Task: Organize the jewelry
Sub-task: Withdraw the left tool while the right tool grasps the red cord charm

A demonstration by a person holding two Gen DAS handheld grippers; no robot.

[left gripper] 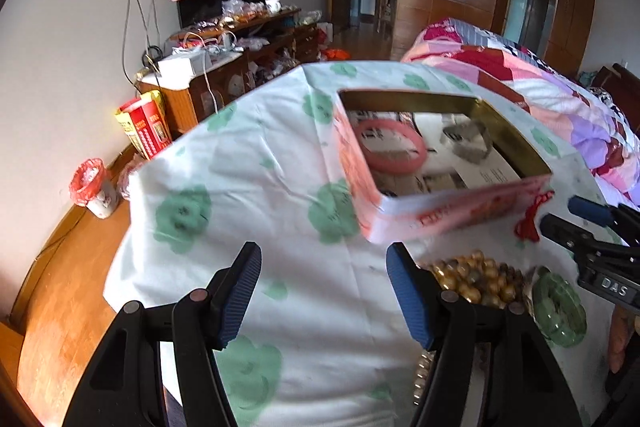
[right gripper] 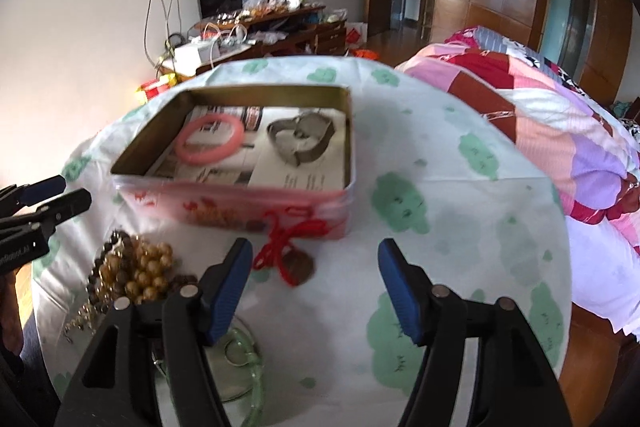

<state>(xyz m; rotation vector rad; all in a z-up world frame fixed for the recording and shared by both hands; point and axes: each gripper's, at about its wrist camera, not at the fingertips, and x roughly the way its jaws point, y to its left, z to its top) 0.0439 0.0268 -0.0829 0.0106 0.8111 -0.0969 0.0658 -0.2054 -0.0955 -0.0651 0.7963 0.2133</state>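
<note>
Fingers (right gripper: 230,291) of both grippers spread, holding nothing.
Bead strands (right gripper: 136,273) at lower left: light, loose, slippery; pinch a bunched clump, then tin (right gripper: 240,211).

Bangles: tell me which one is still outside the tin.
The green bangle, lying on the tablecloth beside the bead pile. The pink bangle and the grey bangle already lie inside the open tin.

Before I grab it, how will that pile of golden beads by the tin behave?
The golden beads look strung and heaped loosely, so they will probably sag and trail from the tongs. Their glossy, round surfaces may slip. Darker strands lie tangled alongside, so some could drag along.
</note>
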